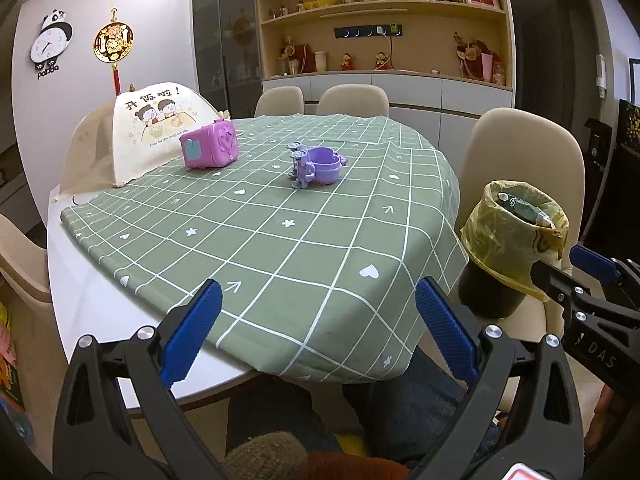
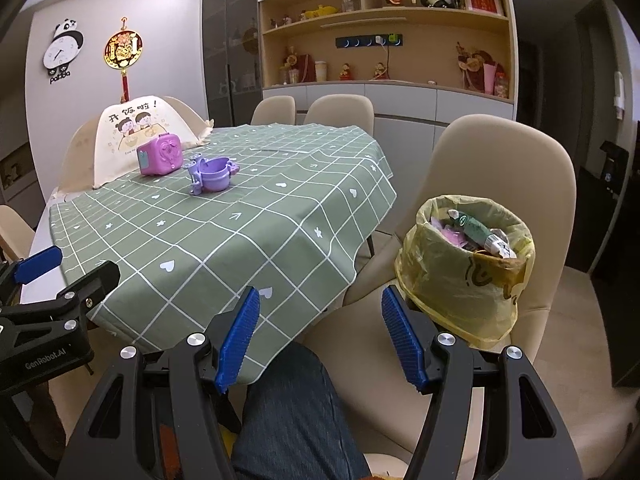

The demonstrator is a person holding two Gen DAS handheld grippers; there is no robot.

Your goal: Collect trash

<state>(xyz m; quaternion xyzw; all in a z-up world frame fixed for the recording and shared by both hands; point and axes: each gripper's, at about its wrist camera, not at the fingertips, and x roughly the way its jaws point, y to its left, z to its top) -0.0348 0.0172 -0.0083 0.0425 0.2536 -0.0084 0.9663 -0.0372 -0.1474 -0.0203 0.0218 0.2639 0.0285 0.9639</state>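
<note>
Both grippers idle, jaws spread, nothing held: left gripper [image 1: 318, 332] low over the near table edge, right gripper [image 2: 320, 338] beside the chair. Trash sits in the yellow-lined bin [image 2: 466, 276] on the beige chair [image 2: 500, 168] right of the table; green tube [image 2: 478, 232] and wrappers poke out the top. Green checked tablecloth [image 1: 280, 240] carries only 2 toys: pink toy case [image 1: 210, 148], purple toy stroller [image 1: 316, 164]. No loose trash visible, so collection looks done or nearly so. Next: scan for leftovers, else finish.
</note>
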